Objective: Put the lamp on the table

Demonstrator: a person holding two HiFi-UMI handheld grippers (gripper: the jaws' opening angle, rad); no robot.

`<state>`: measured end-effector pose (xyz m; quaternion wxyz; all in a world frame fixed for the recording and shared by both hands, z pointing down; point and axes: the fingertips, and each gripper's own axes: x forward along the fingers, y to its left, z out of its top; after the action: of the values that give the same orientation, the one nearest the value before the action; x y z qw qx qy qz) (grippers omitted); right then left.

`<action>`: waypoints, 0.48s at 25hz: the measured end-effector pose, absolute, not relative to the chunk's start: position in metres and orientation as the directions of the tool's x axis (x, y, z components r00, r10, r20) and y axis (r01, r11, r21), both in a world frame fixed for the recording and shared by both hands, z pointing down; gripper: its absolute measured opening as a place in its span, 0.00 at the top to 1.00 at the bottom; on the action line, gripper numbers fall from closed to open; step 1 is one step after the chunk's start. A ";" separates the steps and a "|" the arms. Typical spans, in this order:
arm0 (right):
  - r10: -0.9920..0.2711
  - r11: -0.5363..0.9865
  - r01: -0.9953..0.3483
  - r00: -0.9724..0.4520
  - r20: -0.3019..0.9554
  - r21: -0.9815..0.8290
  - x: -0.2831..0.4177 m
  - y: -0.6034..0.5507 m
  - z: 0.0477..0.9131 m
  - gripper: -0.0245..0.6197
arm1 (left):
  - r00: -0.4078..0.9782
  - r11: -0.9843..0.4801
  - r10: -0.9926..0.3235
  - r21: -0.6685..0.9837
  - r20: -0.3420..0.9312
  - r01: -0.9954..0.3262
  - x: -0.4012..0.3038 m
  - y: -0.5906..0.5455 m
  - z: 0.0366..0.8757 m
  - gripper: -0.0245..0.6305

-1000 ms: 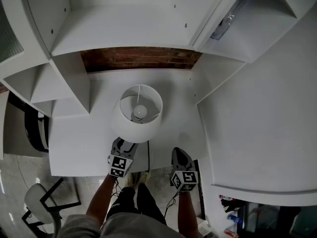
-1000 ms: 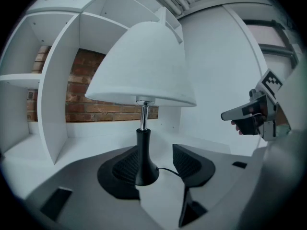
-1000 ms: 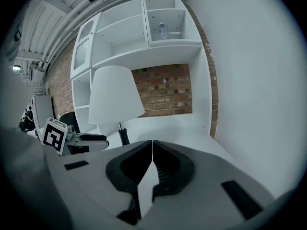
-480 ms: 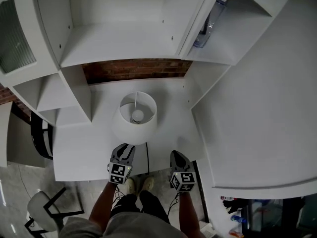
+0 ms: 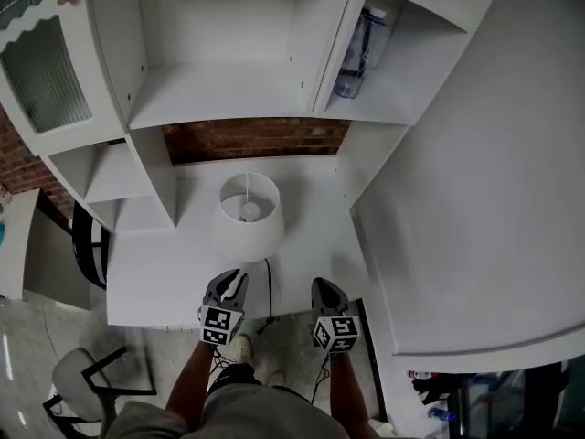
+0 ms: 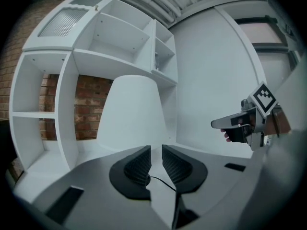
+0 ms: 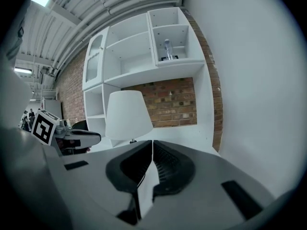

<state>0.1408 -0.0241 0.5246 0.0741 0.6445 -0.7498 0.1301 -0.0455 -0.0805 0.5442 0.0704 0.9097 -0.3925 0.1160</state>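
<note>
1. Already the lamp stands upright on the white table, toward the back below the shelf unit. Neither tool touches it, so I judge the placing itself done.
2. My left gripper hangs over the table's front edge, just short of the shade. Its jaws are closing, with a narrow gap between the pads and nothing pressed there. Only the lamp's black cord shows through the gap, and it looks to lie on the table beyond them.
3. My right gripper is at the front edge too, well to the side of the lamp, its jaws together and empty.
4. The cord runs forward from the lamp over the table's edge, between the two grippers.
5. What is left, by my reading, is little more than drawing both tools clear. From above the shade hides the base, so I would confirm it sits flat in the right gripper view.
</note>
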 end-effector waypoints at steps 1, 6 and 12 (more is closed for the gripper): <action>-0.946 0.146 -0.984 -0.169 0.276 -0.101 0.141 -0.022 0.524 0.92 | 0.658 -0.675 -0.706 0.034 0.262 -0.737 -0.044 -0.077 0.541 0.86; -0.938 0.204 -0.975 -0.221 0.266 -0.092 0.140 -0.003 0.520 0.92 | 0.637 -0.649 -0.730 0.041 0.249 -0.760 -0.037 -0.049 0.528 0.93; -0.934 0.255 -0.965 -0.263 0.242 -0.066 0.139 0.028 0.508 0.92 | 0.631 -0.642 -0.746 0.024 0.213 -0.767 -0.029 -0.008 0.504 0.95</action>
<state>0.1387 0.0279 0.5077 0.0767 0.6022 -0.7883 0.1004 -0.0289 -0.0082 0.5042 0.0561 0.9013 -0.4195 0.0920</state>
